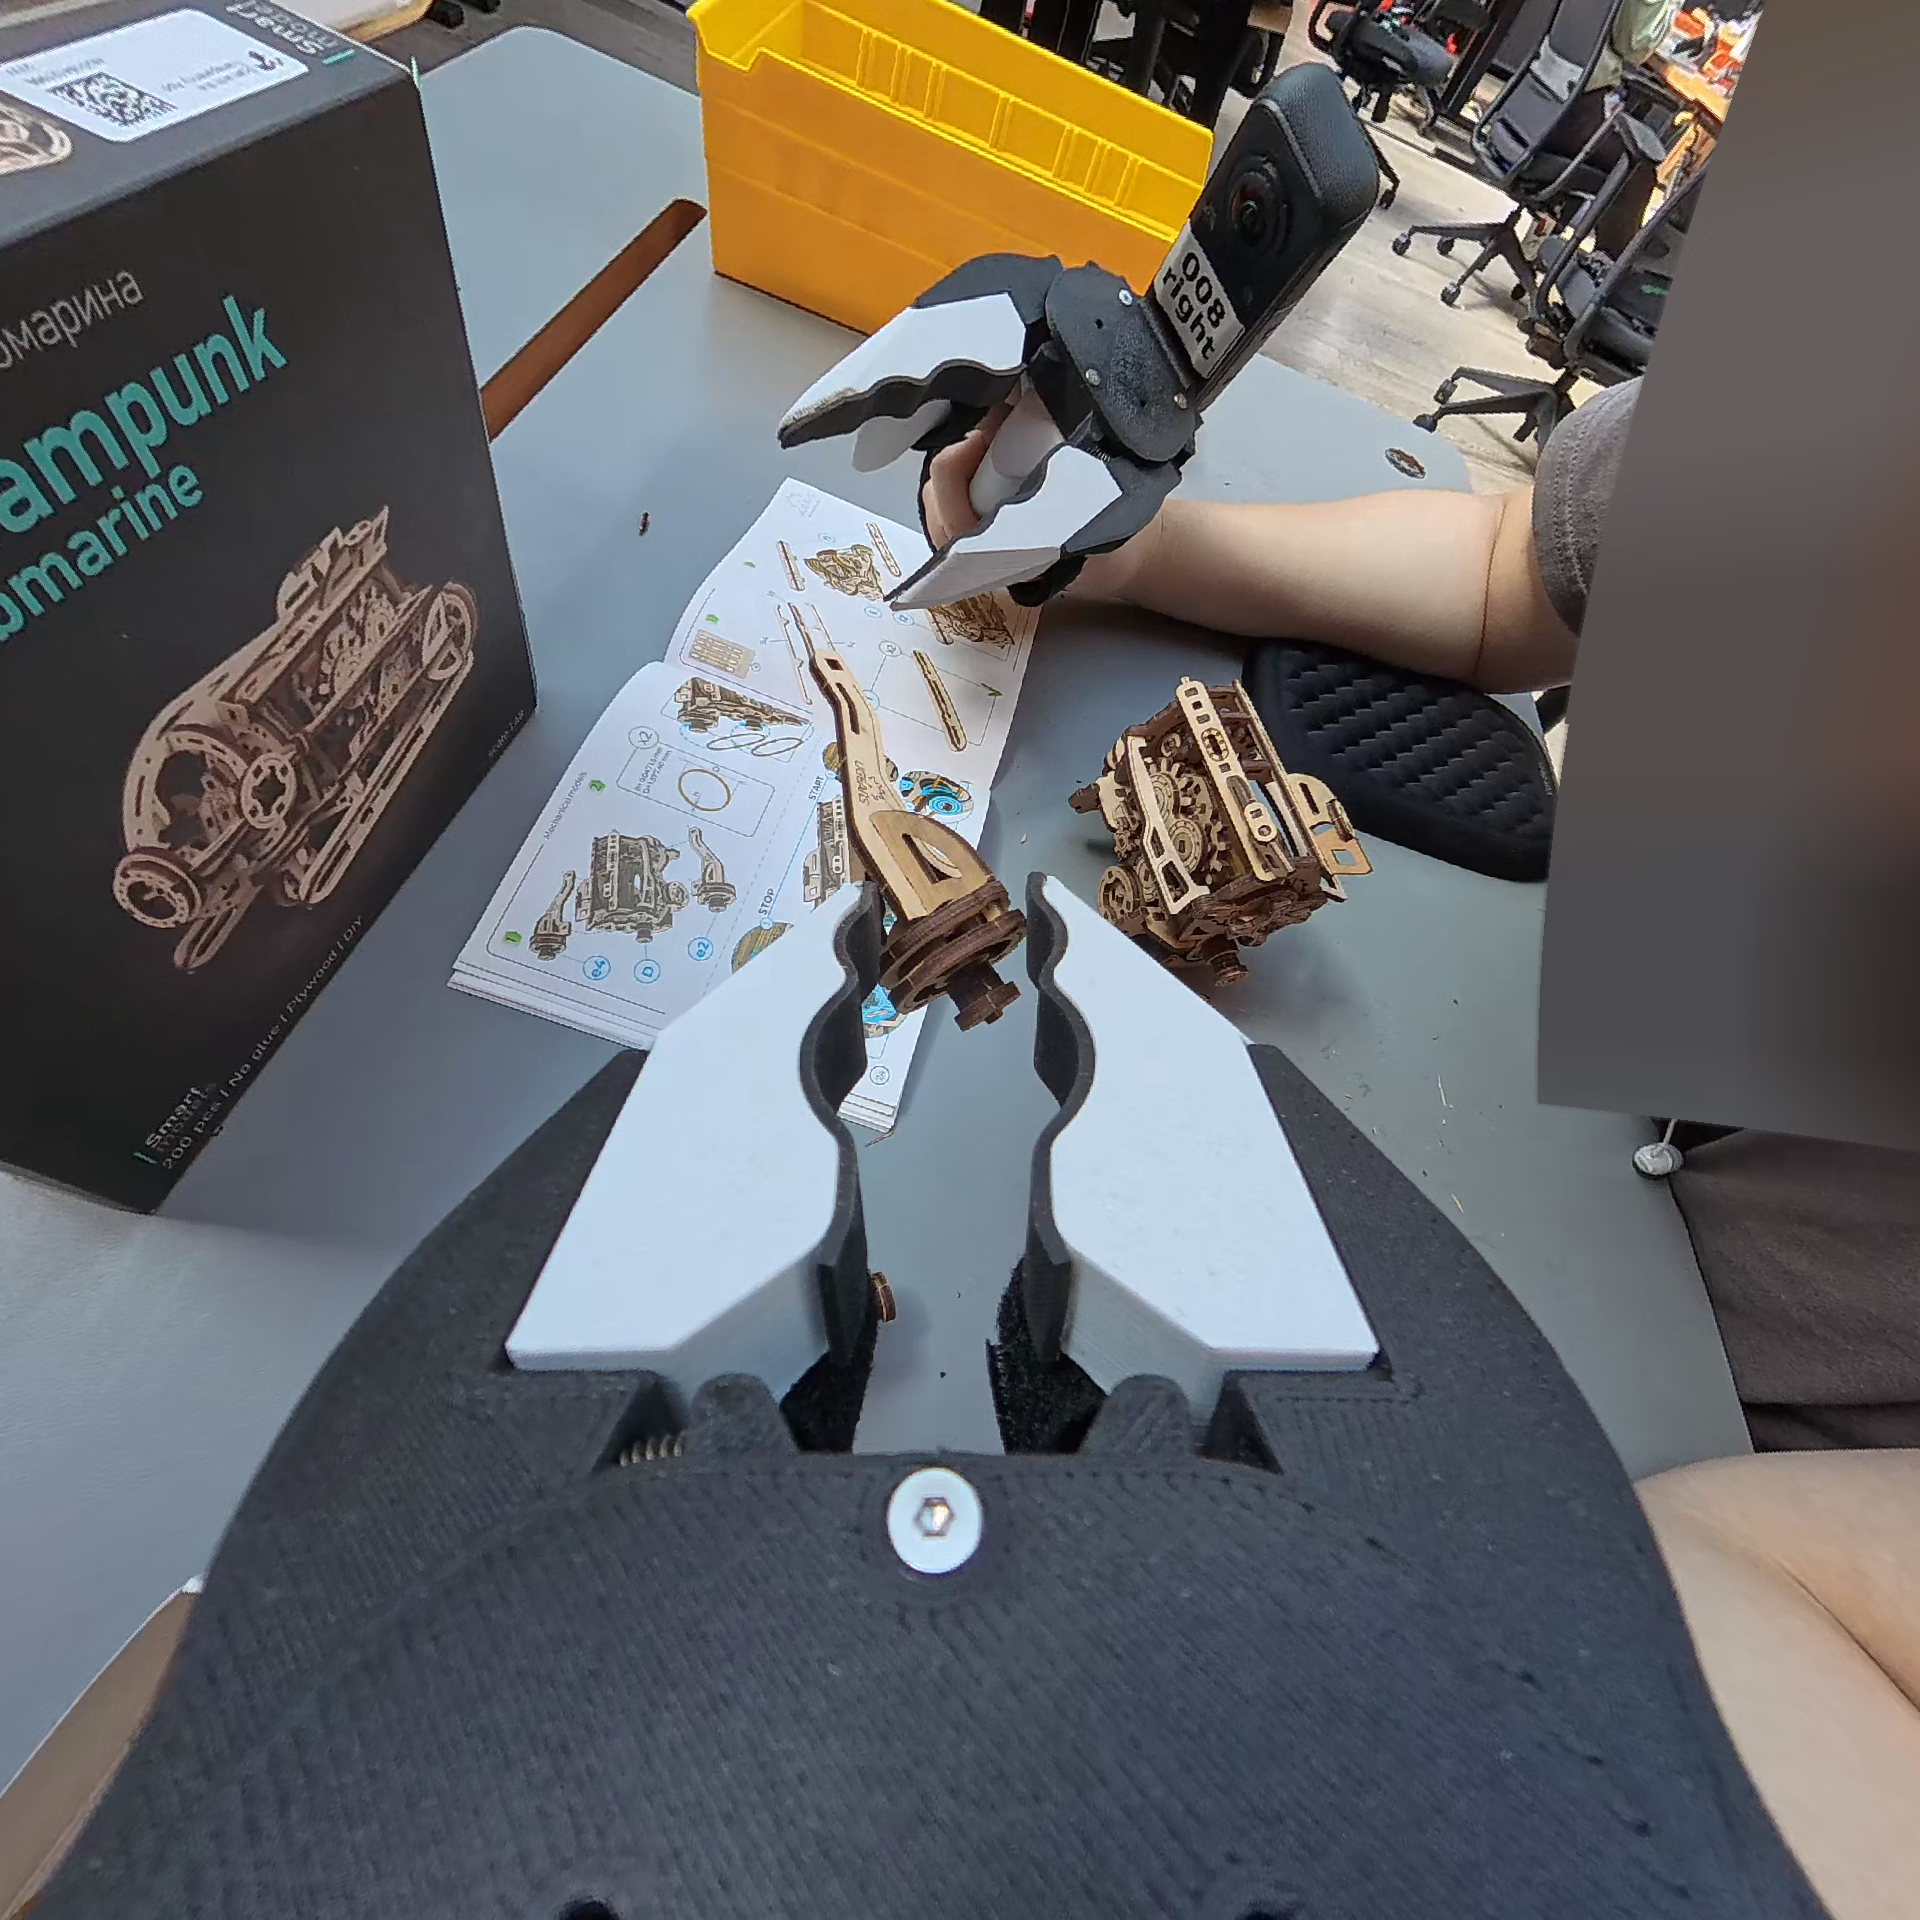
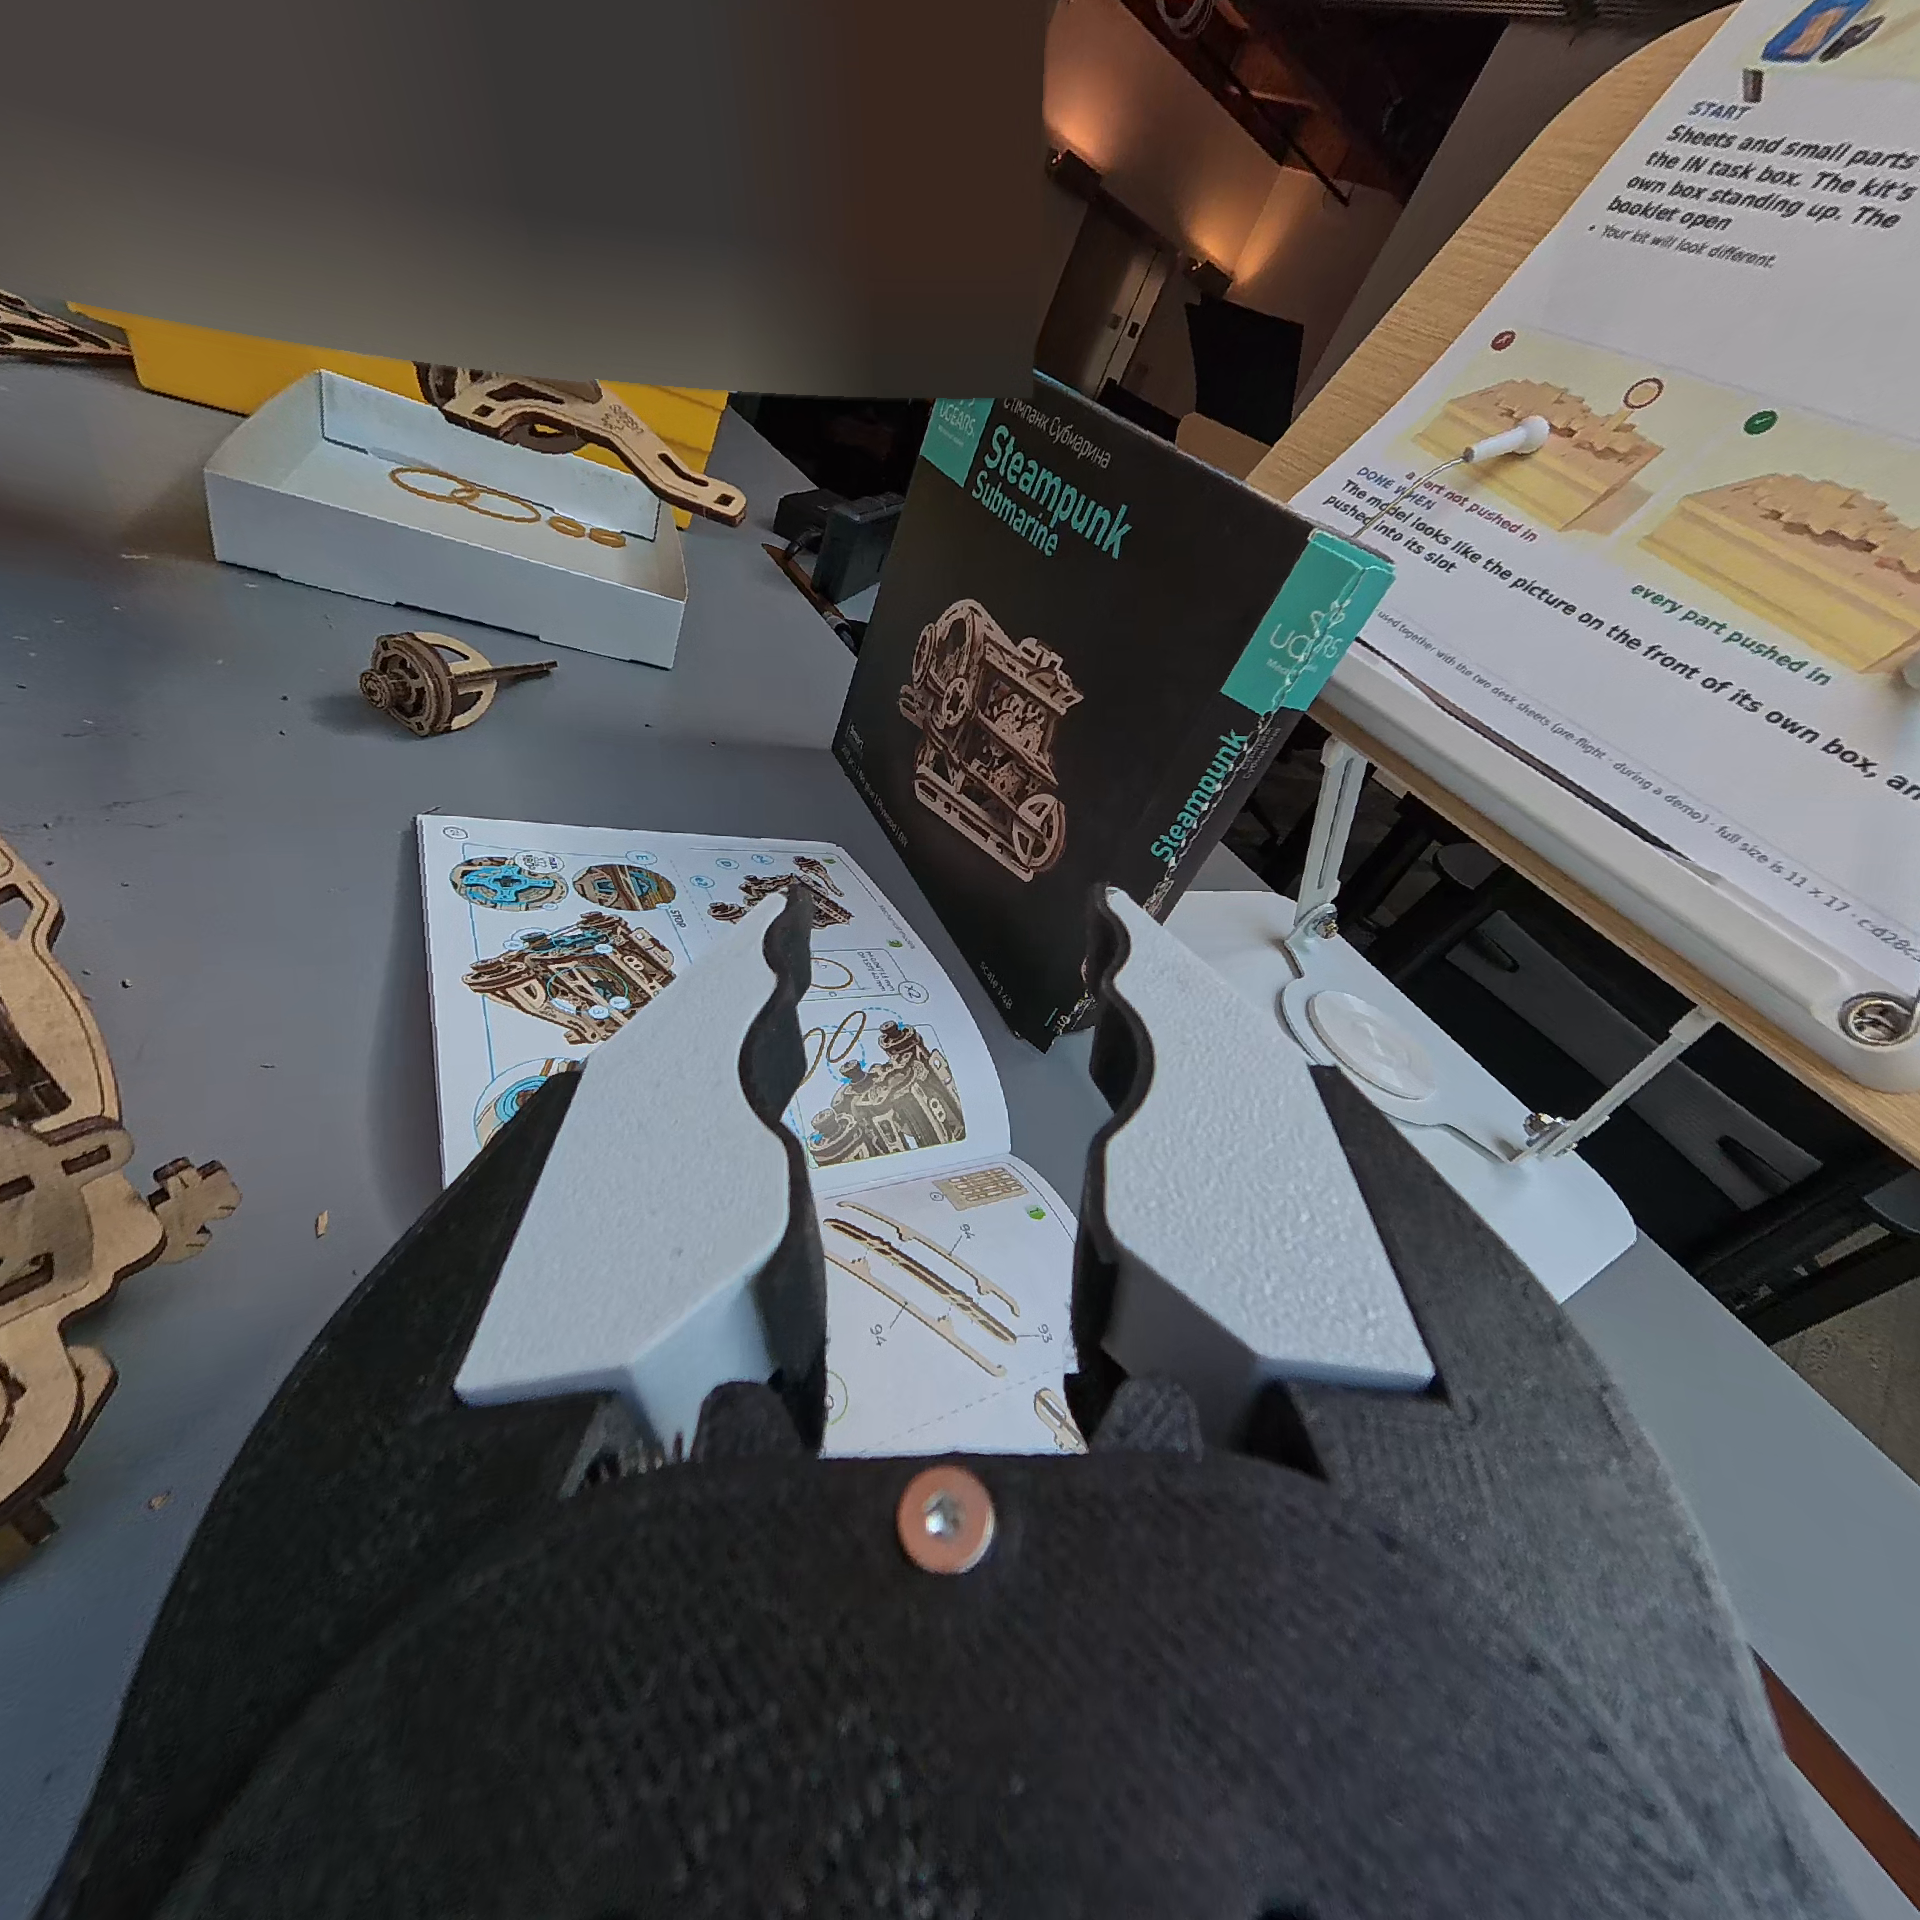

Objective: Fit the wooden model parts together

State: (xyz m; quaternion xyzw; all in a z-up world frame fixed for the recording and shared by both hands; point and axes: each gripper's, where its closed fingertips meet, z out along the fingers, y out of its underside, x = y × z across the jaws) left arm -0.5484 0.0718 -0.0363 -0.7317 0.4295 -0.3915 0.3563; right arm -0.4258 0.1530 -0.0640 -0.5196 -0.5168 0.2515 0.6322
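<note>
My left gripper (image 1: pixel 951 914) is shut on the round hub of a wooden arm part (image 1: pixel 925 883) and holds it tilted above the open booklet (image 1: pixel 665 831). The part's long arm points up and away. The partly built wooden model (image 1: pixel 1216 831) stands on the grey table (image 1: pixel 1351 1039), just right of the left fingertips. My right gripper (image 1: pixel 840 520) is open and empty, in the air over the far end of the booklet (image 2: pixel 623 935). In the right wrist view a like-shaped wooden arm (image 2: pixel 582 436) shows under the blurred patch, where the left gripper is hidden.
The kit's black box (image 1: pixel 239 623) stands at the left and also shows in the right wrist view (image 2: pixel 1049 675). A yellow bin (image 1: pixel 914 156) sits behind. A black pad (image 1: pixel 1423 748) lies under a person's forearm (image 1: pixel 1351 571). A white tray (image 2: pixel 436 561), a loose hub part (image 2: pixel 442 681), wooden pieces (image 2: pixel 52 1195) and an instruction stand (image 2: pixel 1662 520) are nearby. Spacing between my two grippers at the tips: around 15 centimeters.
</note>
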